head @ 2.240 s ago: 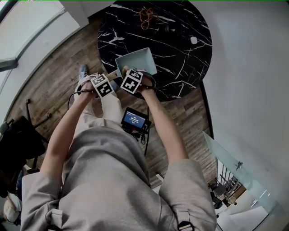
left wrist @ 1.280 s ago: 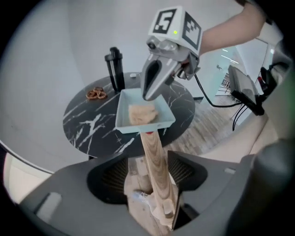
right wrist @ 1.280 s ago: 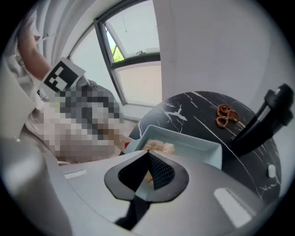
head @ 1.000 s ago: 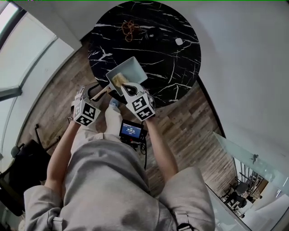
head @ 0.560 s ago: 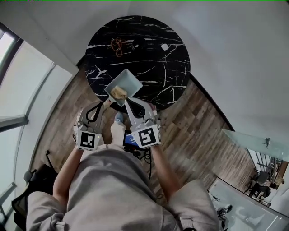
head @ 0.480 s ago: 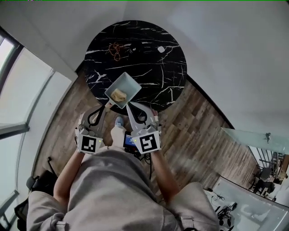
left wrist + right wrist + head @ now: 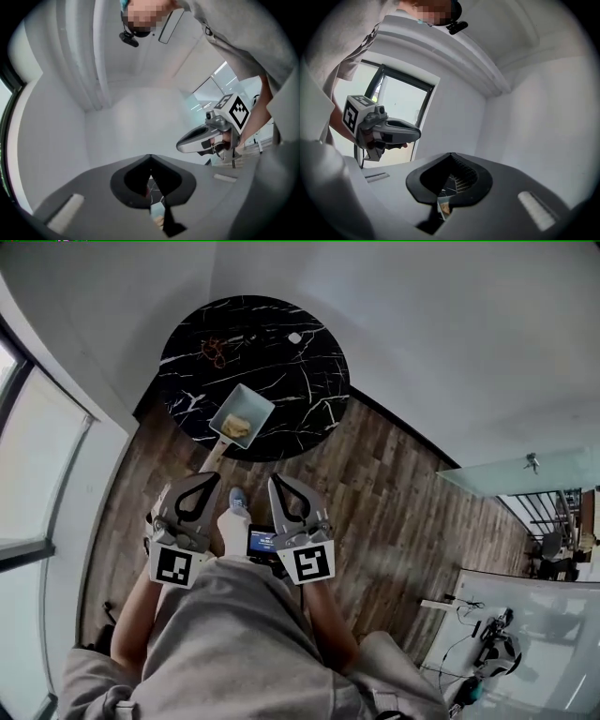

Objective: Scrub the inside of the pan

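Pan [image 7: 253,400] holds sponge [image 7: 235,427]; perhaps cord [image 7: 215,350] lies beyond.

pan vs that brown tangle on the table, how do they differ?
The pan is pale, square and far bigger; the brown tangle is a small, loose heap. The pan sits at the table's near edge, handle overhanging; the tangle lies toward the far left. The pan holds a yellowish sponge; the tangle nothing. Both rest on the black marble top.

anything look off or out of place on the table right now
The pan sits at the table's near edge, its handle jutting past the rim, with a yellowish sponge lying inside. Nothing looks spilled or damaged.
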The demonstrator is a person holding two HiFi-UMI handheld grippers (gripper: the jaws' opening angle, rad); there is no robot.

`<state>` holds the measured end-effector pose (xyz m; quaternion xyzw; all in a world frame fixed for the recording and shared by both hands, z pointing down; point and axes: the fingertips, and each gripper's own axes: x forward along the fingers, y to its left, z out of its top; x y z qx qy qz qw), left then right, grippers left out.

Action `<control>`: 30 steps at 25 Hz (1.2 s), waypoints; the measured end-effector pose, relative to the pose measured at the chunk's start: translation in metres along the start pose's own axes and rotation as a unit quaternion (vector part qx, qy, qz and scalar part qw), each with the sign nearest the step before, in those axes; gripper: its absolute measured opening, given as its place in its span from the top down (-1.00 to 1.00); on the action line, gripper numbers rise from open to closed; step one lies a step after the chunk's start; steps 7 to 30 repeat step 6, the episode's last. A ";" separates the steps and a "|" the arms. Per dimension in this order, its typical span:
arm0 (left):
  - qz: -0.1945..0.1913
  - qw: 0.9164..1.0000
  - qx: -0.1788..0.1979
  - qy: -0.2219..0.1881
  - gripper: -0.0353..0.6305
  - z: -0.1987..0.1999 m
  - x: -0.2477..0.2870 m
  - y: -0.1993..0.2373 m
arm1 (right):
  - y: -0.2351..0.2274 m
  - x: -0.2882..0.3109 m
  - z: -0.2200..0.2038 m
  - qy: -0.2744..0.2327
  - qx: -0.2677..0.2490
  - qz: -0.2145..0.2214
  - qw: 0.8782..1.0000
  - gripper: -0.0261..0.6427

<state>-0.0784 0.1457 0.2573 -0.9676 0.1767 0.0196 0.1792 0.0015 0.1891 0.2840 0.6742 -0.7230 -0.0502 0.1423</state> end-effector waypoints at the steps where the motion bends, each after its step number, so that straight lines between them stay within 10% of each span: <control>1: 0.001 1.000 0.002 -0.001 0.90 0.004 -0.009 -0.003 | 0.007 -0.009 0.004 -0.001 -0.003 -0.005 1.000 0.89; 30: 0.009 1.000 -0.025 -0.004 0.90 0.010 -0.046 -0.014 | 0.043 -0.049 0.014 0.009 -0.004 -0.028 1.000 0.89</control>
